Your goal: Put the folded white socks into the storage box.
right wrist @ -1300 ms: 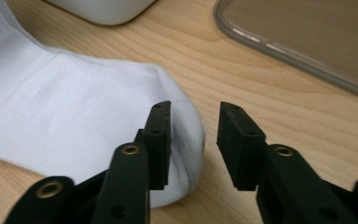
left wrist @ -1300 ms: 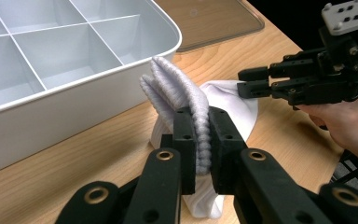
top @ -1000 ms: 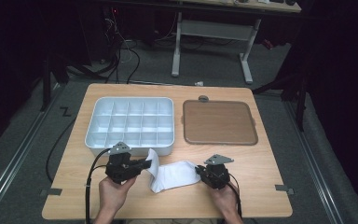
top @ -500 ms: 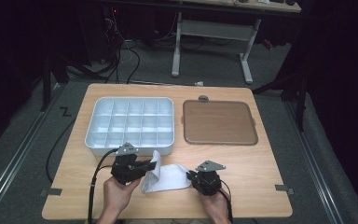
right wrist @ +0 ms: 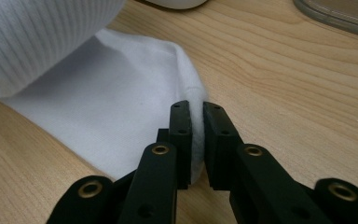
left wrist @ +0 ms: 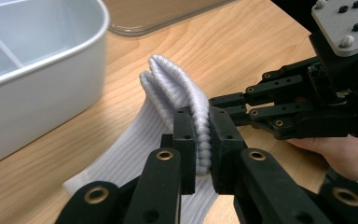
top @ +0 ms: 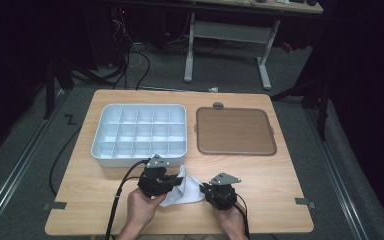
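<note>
High view, lower centre: left gripper, clamped on the white sock, has carried its cuff toward the right gripper, which pinches the toe; folding underway.

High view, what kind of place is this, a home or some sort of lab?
Probably a lab or recording workspace: a bare wooden table on grey carpet, loose cables against a dark background, and a desk frame behind it.

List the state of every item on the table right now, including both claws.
White sock: partly folded, ribbed cuff lifted, toe flat on the table.
Left claw: shut on the sock's cuff.
Right claw: shut on the sock's toe edge.
Compartment tray: upright, empty.
Brown lid: lying flat beside the tray.
</note>
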Available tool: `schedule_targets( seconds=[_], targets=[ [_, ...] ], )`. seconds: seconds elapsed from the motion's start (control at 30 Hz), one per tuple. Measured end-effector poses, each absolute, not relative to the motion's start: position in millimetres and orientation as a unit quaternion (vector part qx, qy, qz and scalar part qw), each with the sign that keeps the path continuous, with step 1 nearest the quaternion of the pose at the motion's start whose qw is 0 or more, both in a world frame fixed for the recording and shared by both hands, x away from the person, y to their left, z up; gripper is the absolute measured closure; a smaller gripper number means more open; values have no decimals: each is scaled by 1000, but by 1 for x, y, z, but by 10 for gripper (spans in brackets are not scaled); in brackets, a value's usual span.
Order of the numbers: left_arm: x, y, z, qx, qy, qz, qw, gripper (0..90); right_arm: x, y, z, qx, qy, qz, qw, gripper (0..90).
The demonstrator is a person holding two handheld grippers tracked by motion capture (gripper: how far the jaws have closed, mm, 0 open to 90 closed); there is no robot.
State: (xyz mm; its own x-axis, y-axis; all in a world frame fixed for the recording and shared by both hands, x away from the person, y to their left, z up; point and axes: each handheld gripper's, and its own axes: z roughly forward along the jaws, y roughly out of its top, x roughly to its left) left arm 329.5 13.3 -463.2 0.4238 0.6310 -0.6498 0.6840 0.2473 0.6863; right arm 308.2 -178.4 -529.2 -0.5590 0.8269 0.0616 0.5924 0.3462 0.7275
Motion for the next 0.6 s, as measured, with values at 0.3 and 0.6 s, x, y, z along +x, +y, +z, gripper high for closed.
schedule_targets(
  seconds=[0.3, 0.6],
  targets=[
    [331, -4, -476, 634, 527, -24, 565, 829, 306, -179, -531, 437, 802, 370, 167, 826],
    [331, -18, -481, 642, 523, -27, 561, 828, 306, -179, -532, 434, 803, 371, 171, 825]
  ],
)
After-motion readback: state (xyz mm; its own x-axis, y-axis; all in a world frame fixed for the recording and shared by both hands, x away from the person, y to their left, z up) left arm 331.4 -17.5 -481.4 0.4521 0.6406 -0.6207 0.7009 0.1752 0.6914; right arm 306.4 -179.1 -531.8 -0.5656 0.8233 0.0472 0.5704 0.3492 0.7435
